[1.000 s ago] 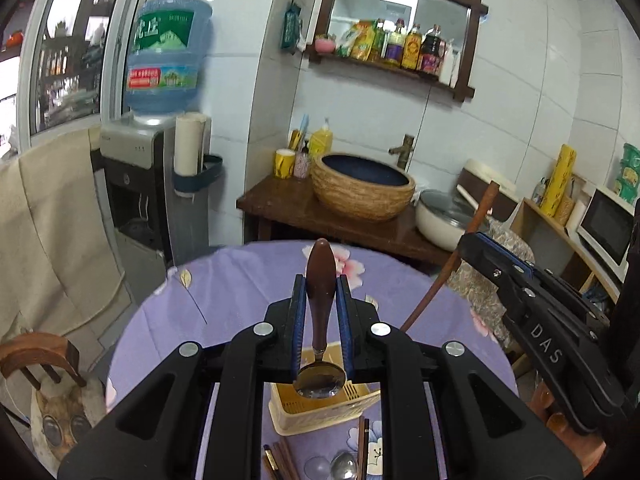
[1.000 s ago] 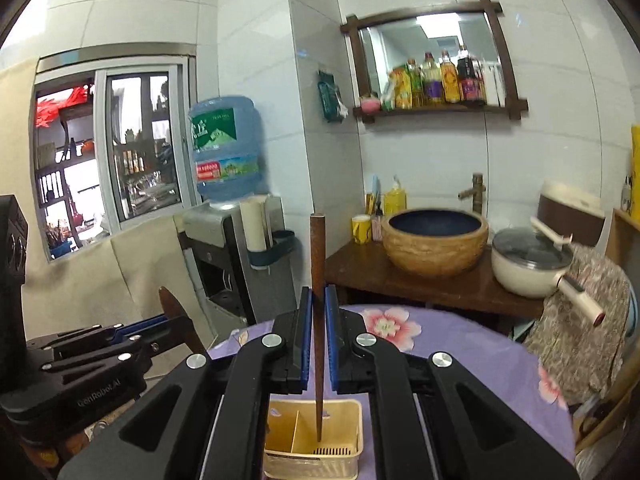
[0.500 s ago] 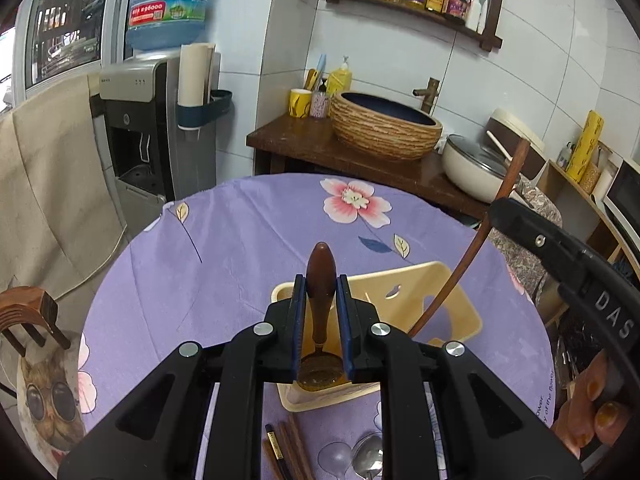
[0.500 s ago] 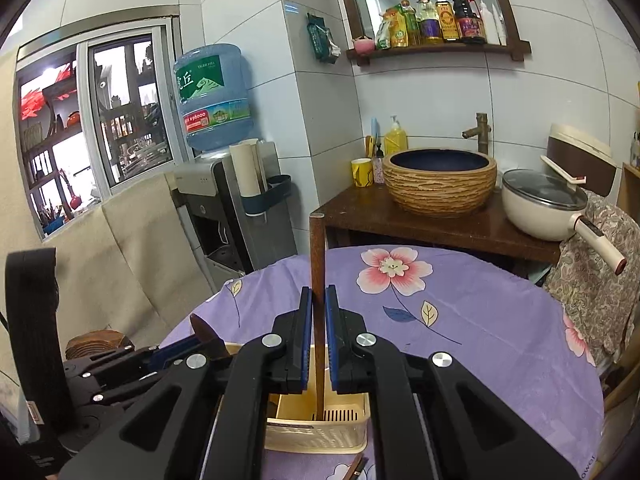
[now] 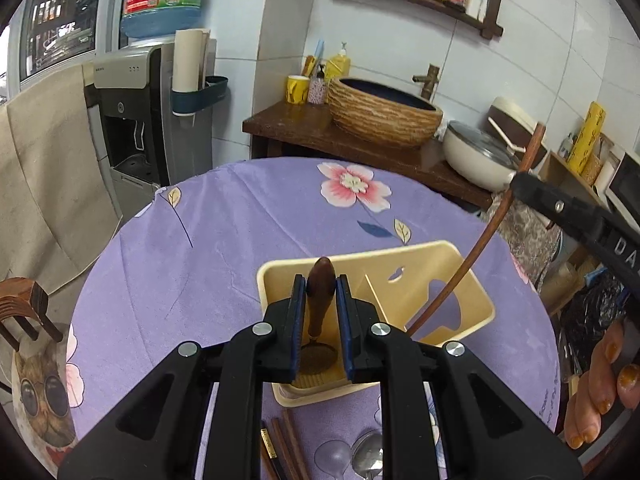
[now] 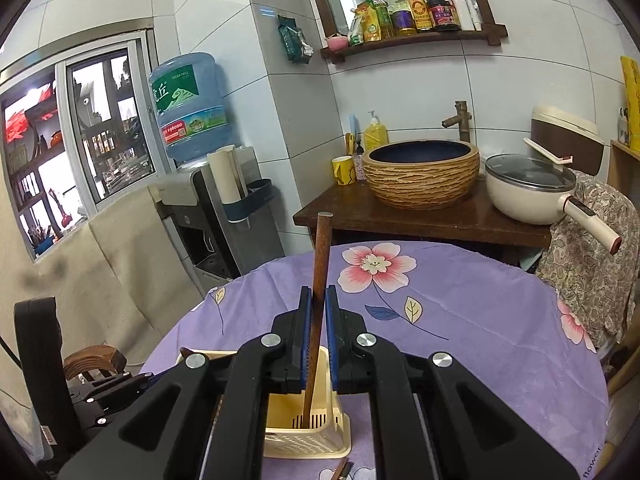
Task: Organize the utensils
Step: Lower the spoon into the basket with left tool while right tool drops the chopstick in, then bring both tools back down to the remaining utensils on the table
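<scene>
Insertion step: both utensils lowered into the cream plastic two-compartment caddy [image 5: 460, 276].
Left gripper [image 5: 320, 292] clamps the wooden-handled spoon [image 5: 318, 304]; right gripper [image 6: 316, 308] grips the brown wooden chopstick [image 6: 320, 264]; next, release both.

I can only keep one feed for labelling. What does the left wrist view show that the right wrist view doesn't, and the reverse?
Left only: the spoon in the left claw, bowl down in the holder's left compartment; loose utensils on the cloth.

Right only: the chopstick seen straight between the right claw pads, tip on the slotted floor.

Both: the yellow holder, purple tablecloth.
</scene>
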Demonstrator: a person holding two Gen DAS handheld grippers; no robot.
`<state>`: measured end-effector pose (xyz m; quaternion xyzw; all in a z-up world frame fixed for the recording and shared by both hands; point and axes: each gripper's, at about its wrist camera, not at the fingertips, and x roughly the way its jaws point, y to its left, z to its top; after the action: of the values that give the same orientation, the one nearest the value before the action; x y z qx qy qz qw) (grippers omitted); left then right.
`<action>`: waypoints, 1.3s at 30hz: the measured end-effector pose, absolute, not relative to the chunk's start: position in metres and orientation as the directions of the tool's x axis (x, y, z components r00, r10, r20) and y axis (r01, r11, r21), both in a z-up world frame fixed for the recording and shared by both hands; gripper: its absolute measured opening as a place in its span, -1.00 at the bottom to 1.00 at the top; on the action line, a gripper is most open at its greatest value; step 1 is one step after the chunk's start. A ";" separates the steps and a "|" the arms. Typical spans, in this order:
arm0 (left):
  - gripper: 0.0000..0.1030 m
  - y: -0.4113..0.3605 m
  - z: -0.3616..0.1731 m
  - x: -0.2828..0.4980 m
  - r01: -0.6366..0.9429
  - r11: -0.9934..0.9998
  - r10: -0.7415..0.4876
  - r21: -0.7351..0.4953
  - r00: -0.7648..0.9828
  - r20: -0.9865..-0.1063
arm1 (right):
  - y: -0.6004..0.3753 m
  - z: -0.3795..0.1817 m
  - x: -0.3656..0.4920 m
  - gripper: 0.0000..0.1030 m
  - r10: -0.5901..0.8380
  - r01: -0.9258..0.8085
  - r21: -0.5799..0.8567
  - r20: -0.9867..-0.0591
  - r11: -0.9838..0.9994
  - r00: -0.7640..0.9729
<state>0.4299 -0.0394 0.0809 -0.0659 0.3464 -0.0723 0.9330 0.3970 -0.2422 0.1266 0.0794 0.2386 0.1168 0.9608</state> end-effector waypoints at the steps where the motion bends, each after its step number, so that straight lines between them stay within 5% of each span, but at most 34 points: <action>1: -0.69 -0.038 0.083 0.428 0.090 0.981 -0.181 -0.174 0.756 -0.629 | -0.243 0.126 0.397 -0.85 0.262 -0.184 0.212 -0.440 0.960 0.859; 4: -0.41 -0.034 0.089 0.417 0.100 0.976 -0.198 -0.191 0.769 -0.608 | -0.246 0.123 0.397 -0.70 0.267 -0.185 0.221 -0.442 0.958 0.856; 6: 0.24 -0.028 0.094 0.403 0.088 0.974 -0.195 -0.210 0.798 -0.570 | -0.246 0.122 0.393 -0.47 0.254 -0.175 0.213 -0.437 0.961 0.863; 7: 0.37 -0.025 0.096 0.395 0.082 0.974 -0.188 -0.211 0.813 -0.552 | -0.246 0.121 0.389 -0.29 0.253 -0.177 0.209 -0.430 0.962 0.867; 12: 0.63 -0.012 0.091 0.359 0.053 0.983 -0.140 -0.178 0.842 -0.521 | -0.240 0.121 0.365 -0.01 0.202 -0.168 0.120 -0.401 0.979 0.893; 21: 0.77 0.022 0.038 0.302 -0.077 0.995 0.028 -0.055 0.798 -0.602 | -0.222 0.067 0.313 0.12 0.235 -0.238 0.062 -0.519 0.969 0.822; 31: 0.74 0.039 -0.034 0.268 -0.120 0.991 0.045 -0.054 0.691 -0.721 | -0.212 -0.031 0.290 0.11 0.151 -0.187 0.028 -0.709 0.982 0.689; 39: 0.72 0.029 -0.041 0.264 -0.111 0.993 0.042 -0.050 0.698 -0.715 | -0.214 -0.053 0.295 0.10 0.109 -0.144 0.020 -0.756 0.989 0.645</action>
<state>0.2639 0.0285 -0.0405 -0.0446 0.3866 0.0416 0.9202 0.2945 -0.2145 -0.0528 -0.0207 0.4154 0.0696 0.9067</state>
